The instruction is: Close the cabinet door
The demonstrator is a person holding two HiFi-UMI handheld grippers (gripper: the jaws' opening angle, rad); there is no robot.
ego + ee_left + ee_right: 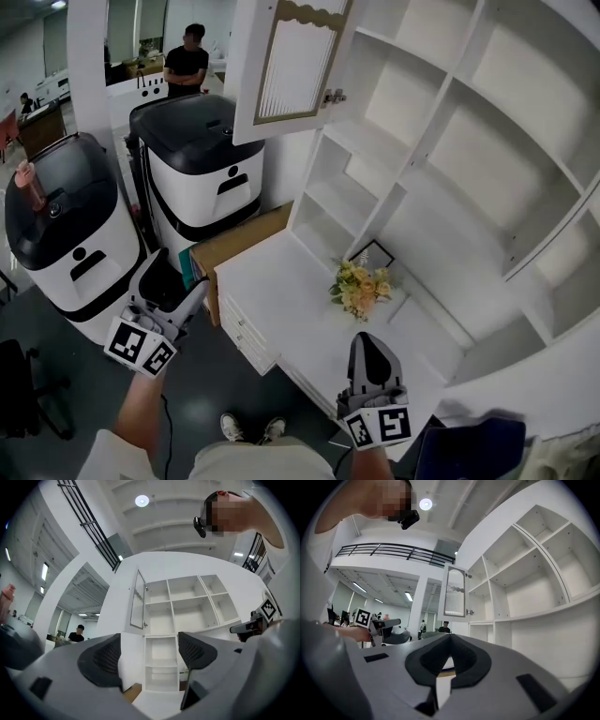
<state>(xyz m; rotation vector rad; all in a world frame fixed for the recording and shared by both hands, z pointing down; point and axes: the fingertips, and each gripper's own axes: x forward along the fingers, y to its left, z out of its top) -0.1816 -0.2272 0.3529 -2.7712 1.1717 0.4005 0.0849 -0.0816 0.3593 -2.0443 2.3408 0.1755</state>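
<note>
The cabinet door [292, 62] stands open at the upper left of the shelves [487, 159]. The left gripper [178, 298] hangs low, jaws apart and empty. The right gripper [369, 345], jaws together, hovers over the surface [281, 291].

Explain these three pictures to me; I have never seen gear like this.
There is no robot here: a person holds a pair of tongs in each hand. The head view comes from a camera on the person's head, looking down at the left tongs and the right tongs. The other two views come from cameras riding on each pair, looking along its jaws. The left tongs' jaws stand apart with nothing between them. The right tongs' jaws are together, also on nothing. Ahead is a white shelf unit whose upper cabinet door hangs open. On its counter sits a small bouquet.
</note>
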